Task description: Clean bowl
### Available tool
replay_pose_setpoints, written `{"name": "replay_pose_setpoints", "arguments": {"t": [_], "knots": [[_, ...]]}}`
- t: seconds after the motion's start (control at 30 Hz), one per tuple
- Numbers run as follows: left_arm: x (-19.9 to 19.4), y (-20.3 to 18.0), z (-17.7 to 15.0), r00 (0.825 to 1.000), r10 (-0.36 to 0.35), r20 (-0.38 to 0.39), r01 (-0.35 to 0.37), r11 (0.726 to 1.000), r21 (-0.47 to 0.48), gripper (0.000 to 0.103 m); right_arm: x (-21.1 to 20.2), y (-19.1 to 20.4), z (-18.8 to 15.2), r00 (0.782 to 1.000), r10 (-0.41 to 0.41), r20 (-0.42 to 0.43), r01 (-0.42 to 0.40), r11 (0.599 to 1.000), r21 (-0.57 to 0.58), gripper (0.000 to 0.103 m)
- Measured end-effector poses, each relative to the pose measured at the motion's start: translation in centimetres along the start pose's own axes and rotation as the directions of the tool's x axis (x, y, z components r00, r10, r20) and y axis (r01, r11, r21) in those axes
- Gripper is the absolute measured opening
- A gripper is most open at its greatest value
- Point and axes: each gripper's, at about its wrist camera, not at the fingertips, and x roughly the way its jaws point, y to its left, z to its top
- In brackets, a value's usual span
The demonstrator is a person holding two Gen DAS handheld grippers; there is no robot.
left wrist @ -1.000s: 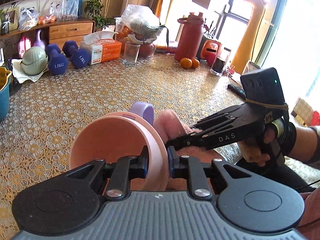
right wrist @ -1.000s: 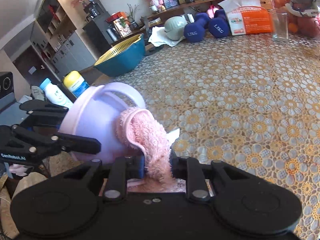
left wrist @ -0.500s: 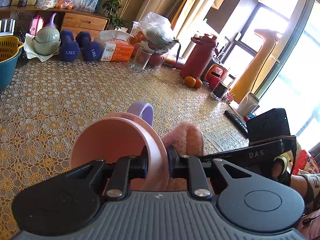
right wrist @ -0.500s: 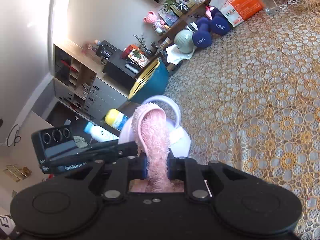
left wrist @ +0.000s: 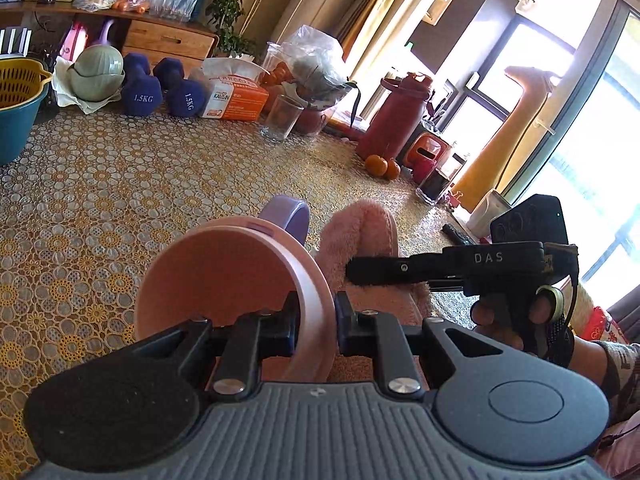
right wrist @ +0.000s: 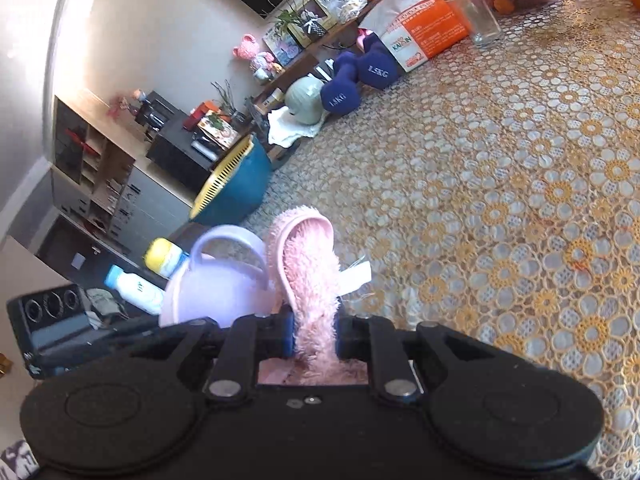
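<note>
Lace-clothed table (left wrist: pixel 120 184), bowl (left wrist: pixel 224 280) clamped in left claw (left wrist: pixel 314 318)

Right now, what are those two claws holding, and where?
Left gripper: the pink plastic bowl, by its rim. Right gripper: the fluffy pink cloth, mid-fold.

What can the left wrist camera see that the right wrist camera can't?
Only the left wrist view shows the bowl's peach inside, the dark red flask, two oranges and the bright windows.

Only the right wrist view shows the bowl's lilac outside, two bottles and the shelf unit.

Both show the pink fluffy cloth, the blue dumbbells, the orange tissue box, the teal basin and the flowery tablecloth.
</note>
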Motion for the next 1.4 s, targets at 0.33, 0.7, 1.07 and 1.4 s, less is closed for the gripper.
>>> {"name": "replay_pose_setpoints", "arguments": {"t": [0.33,0.7,1.07,1.4], "knots": [[-0.1,0.2,-0.3,1.0,-0.004,0.002,0.004,1.0,-0.002,0.018,3.3,-0.5,-0.6,0.997,0.073,-0.039,-0.068,0.99,0.124,0.016],[-0.3,0.5,-0.3,1.0,-0.002,0.009,0.002,1.0,-0.008,0.017,2.0,1.2,-2.7,0.988,0.108,-0.109,-0.101,0.993,0.063,0.016],[-0.4,0.5,-0.1,1.0,0.009,0.003,-0.009,1.0,-0.007,0.017,3.7,0.5,-0.1,0.996,0.076,-0.05,-0.071,0.993,0.089,0.016],[-0.1,-0.1,-0.1,1.0,0.017,-0.016,-0.017,1.0,0.012,0.017,2.6,1.8,-1.9,0.988,0.088,-0.125,-0.086,0.996,0.026,0.016]]}}
